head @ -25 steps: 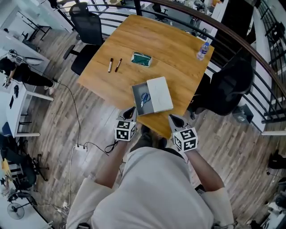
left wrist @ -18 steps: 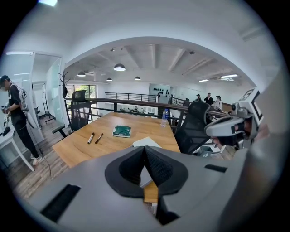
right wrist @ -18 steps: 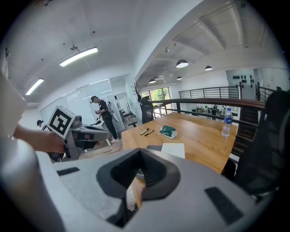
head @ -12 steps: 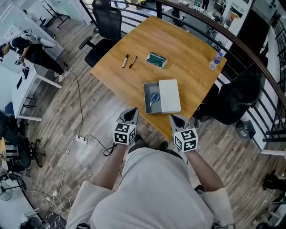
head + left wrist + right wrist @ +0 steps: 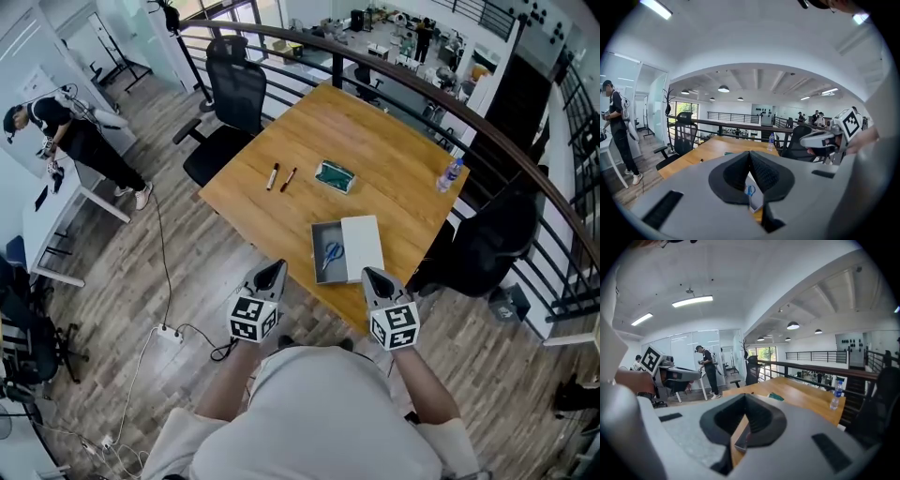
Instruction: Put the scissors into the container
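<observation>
A shallow grey container (image 5: 323, 251) lies near the front edge of the wooden table (image 5: 375, 159), with a white lid (image 5: 363, 246) beside it on the right. Blue-handled scissors (image 5: 332, 253) rest inside the container; the left gripper view shows the scissors (image 5: 750, 190) below its jaws. My left gripper (image 5: 271, 273) hangs short of the table's front edge, jaws together and empty. My right gripper (image 5: 375, 278) is level with it at the container's right, also closed with nothing held. Both grippers stand apart from the container.
Two markers (image 5: 280, 177), a green pouch (image 5: 334, 175) and a water bottle (image 5: 448, 174) lie farther back on the table. Office chairs (image 5: 232, 89) (image 5: 487, 246) flank it, with a railing behind. A person (image 5: 70, 131) stands far left. A power strip (image 5: 169, 333) and cables are on the floor.
Both grippers have risen and drawn back from the table, staying closed. The view has pulled away, so the table and container look smaller and farther. The scissors stay in the container.
</observation>
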A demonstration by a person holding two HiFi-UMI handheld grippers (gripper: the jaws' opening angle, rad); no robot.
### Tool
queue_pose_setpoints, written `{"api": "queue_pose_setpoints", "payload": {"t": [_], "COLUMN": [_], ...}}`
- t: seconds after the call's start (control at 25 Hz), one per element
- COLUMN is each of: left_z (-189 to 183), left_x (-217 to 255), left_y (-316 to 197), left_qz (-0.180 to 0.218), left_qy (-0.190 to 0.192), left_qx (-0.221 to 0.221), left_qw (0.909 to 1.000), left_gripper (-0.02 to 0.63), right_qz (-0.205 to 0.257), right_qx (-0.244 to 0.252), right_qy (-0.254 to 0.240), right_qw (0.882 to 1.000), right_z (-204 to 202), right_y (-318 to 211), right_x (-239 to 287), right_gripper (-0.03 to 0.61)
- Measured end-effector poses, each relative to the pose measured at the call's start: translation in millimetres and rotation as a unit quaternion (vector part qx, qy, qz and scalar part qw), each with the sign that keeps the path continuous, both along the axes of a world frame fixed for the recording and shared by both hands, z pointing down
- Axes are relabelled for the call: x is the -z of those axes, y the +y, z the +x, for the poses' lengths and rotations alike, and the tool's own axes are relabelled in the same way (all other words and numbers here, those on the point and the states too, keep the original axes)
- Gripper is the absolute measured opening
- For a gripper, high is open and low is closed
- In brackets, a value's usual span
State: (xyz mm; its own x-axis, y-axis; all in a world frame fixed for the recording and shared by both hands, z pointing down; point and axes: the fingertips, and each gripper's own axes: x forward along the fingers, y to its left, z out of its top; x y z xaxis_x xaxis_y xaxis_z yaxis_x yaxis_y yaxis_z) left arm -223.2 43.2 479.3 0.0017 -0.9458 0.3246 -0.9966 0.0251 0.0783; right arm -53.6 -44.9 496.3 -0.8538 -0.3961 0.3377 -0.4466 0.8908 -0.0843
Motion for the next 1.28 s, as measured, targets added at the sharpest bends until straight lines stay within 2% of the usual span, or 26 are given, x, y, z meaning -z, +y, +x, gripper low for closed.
{"api": "queue_pose_setpoints", "payload": {"t": [0.2,0.44,1.28], "left_z": [-19.9,-35.2,-39.5], "left_x": [24.0,34.3,28.9], "left_y": [0.2,0.9,0.2], "left_qz": [0.028,0.04,0.039], "left_qy": [-0.009,-0.01,0.007], "left_qx": [-0.017,-0.027,-0.038], "left_qw": [0.9994,0.9988,0.9985], "left_gripper": [-0.008,-0.008,-0.008], "right_qz": [0.036,0.064,0.065], "right_qx": [-0.025,-0.046,-0.06], "right_qy": [-0.023,-0.033,-0.014], "right_qw": [0.999,0.996,0.996], "right_z": [-7.4,-10.0,0.0], "right_y": [-7.3,-8.9,-10.4], "right_x": [32.9,52.1,51.9], "right_gripper": [0.003,0.003,0.003]}}
